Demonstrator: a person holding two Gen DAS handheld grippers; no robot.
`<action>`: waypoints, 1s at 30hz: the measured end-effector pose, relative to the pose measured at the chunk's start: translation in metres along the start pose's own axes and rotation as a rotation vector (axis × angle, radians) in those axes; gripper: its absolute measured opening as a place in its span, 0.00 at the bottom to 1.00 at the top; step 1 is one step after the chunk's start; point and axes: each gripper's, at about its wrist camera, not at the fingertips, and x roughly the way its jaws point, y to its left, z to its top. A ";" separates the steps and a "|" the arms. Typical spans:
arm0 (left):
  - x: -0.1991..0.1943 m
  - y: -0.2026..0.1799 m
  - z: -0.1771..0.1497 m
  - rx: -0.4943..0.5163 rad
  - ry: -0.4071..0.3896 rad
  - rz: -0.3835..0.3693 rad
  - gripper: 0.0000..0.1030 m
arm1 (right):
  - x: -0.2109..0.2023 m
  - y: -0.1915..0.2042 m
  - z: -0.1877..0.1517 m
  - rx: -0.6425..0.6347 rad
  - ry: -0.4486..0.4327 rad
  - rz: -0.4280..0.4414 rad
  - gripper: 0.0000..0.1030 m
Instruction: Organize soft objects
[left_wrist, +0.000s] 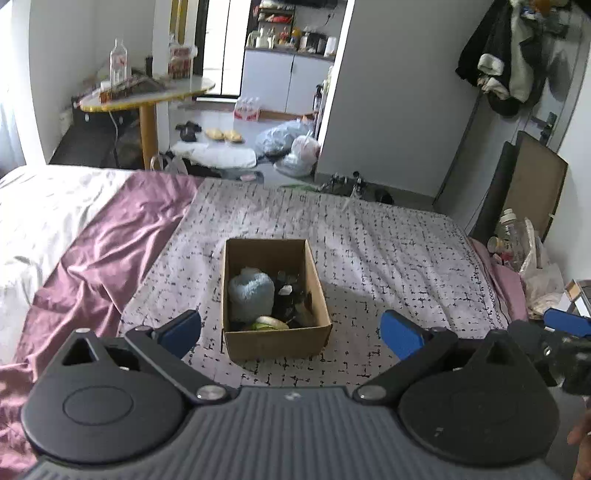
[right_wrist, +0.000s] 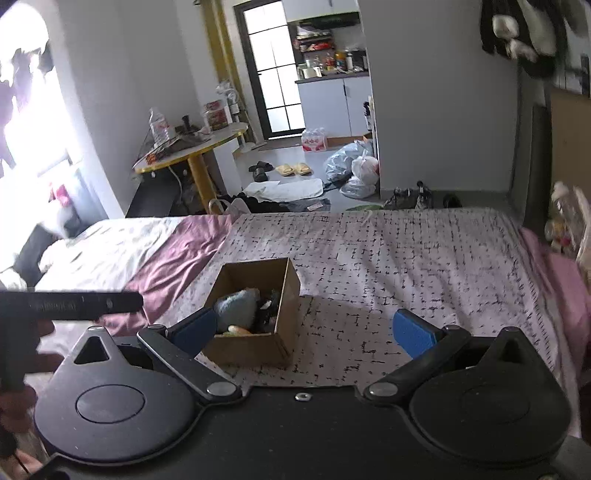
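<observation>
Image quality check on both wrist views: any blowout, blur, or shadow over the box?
Right wrist: window blown out at left, right edge smeared, shadow on the sheet just right of the cardboard box. Left wrist: even light and sharper, box interior dim, fisheye bends the walls. Both grippers open, empty.

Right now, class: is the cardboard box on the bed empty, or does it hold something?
It holds something. The cardboard box is open-topped, with a light blue fluffy item and darker items inside.
</observation>
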 end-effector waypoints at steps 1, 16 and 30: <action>-0.004 -0.001 -0.002 0.002 -0.003 -0.005 1.00 | -0.004 0.000 -0.001 -0.002 -0.004 -0.002 1.00; -0.041 -0.020 -0.032 0.073 -0.041 0.013 1.00 | -0.044 -0.015 -0.022 0.036 0.009 -0.031 1.00; -0.061 -0.024 -0.052 0.093 -0.074 0.020 1.00 | -0.065 -0.013 -0.038 0.027 0.017 -0.028 1.00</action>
